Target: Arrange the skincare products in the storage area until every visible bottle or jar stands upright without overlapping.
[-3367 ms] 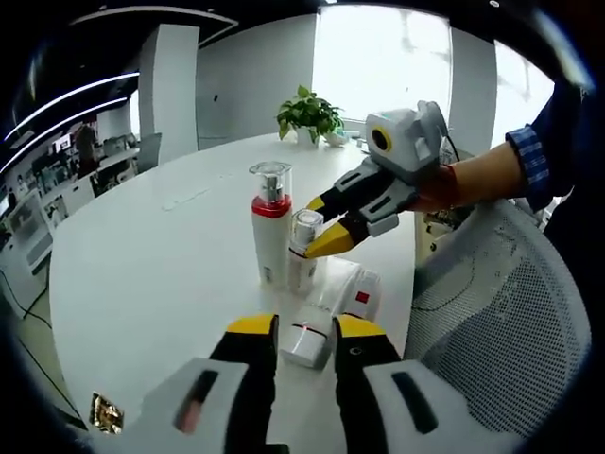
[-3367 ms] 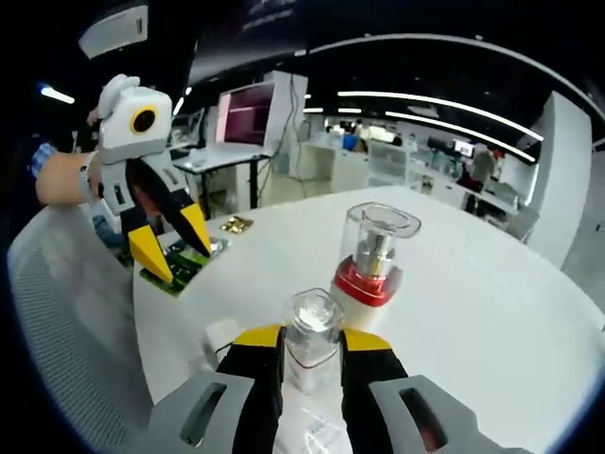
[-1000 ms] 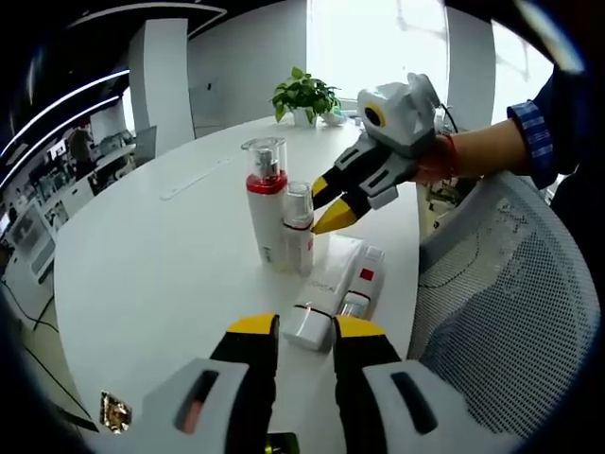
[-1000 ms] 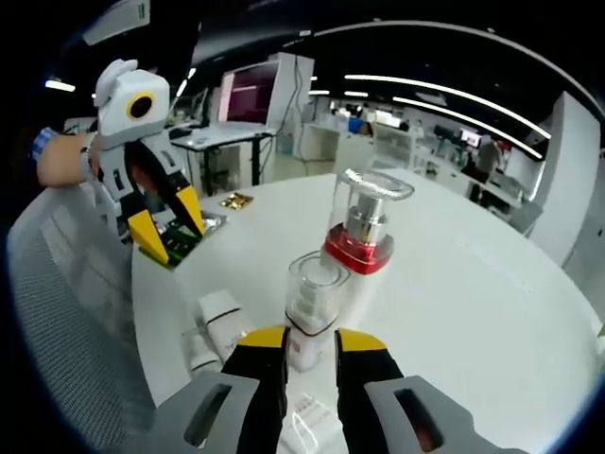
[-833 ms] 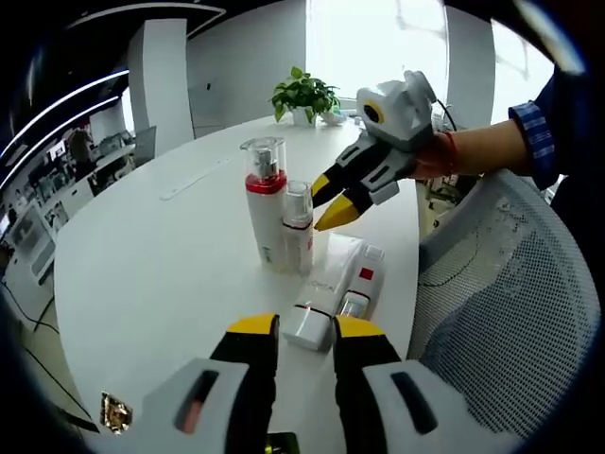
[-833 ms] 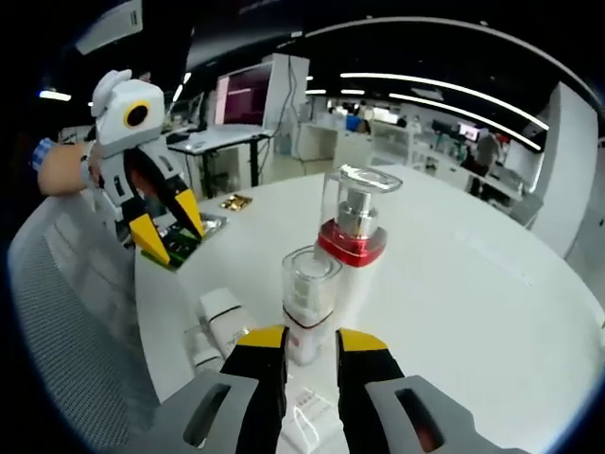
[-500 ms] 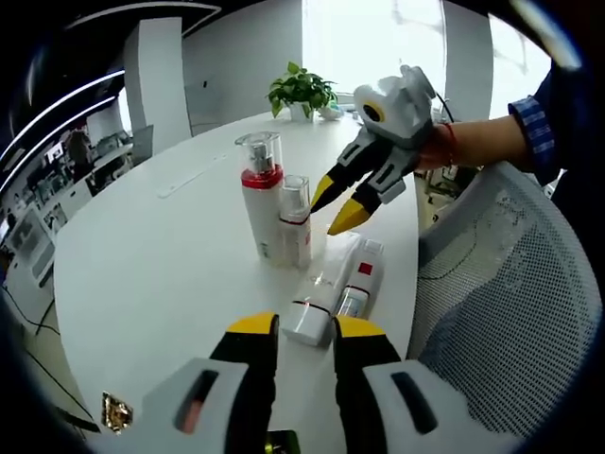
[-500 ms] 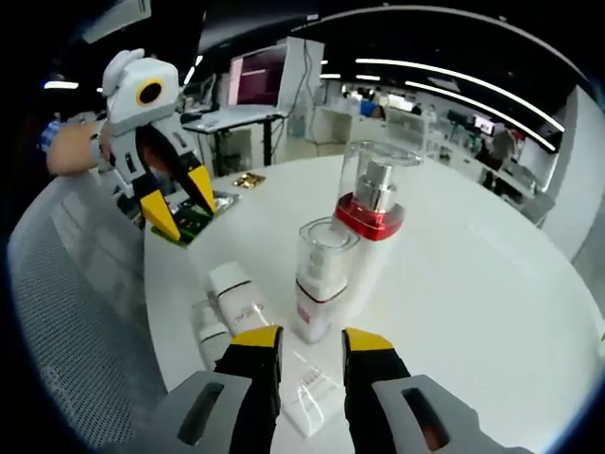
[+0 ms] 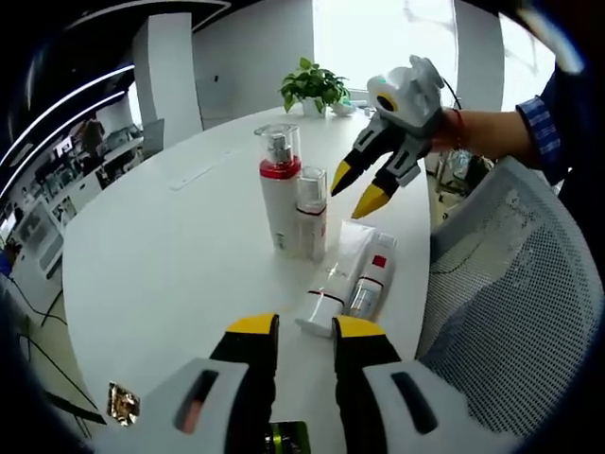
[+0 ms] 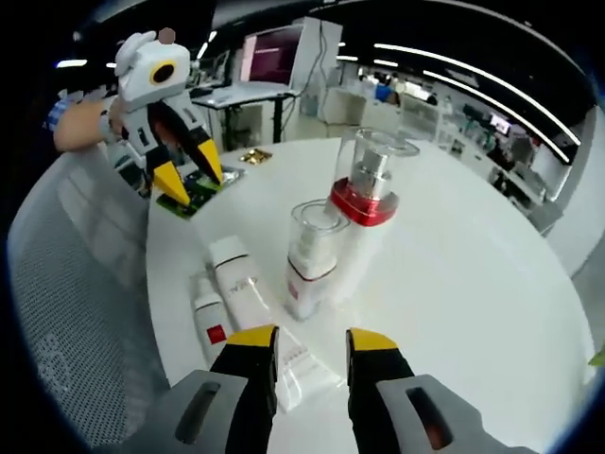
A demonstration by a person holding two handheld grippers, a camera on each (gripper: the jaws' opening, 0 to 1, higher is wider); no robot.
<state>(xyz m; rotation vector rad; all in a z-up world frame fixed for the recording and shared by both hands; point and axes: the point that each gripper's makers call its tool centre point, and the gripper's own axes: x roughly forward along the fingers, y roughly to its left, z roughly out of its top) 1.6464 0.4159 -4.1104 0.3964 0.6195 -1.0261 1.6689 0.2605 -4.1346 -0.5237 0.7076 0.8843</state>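
- We work at a white round table [image 9: 161, 236], the two standing bottles near its edge by a mesh chair [image 9: 515, 284].
- The tall pump bottle [image 9: 281, 189], red-collared with a clear cap, stands upright; it looks top-heavy, and we judge that a knock near the cap would tip it.
- The large white tube [image 9: 337, 274] lies flat, cap toward our left gripper [image 9: 304, 333]. We expect a soft body that dents under the jaws, so we would take it at the stiff cap or shoulder.
- The short pump bottle [image 9: 312, 214] stands touching the tall one; hard, smooth plastic, probably light and slippery.
- The small tube [image 9: 371, 287] with a red mark lies just beside the large tube, touching it along its side. It looks light; we would grip it at the cap end.
- Our left gripper's jaws stand apart with nothing between them, near the large tube's cap.
- Our right gripper [image 10: 301, 342] hangs above the tubes, jaws apart and empty.
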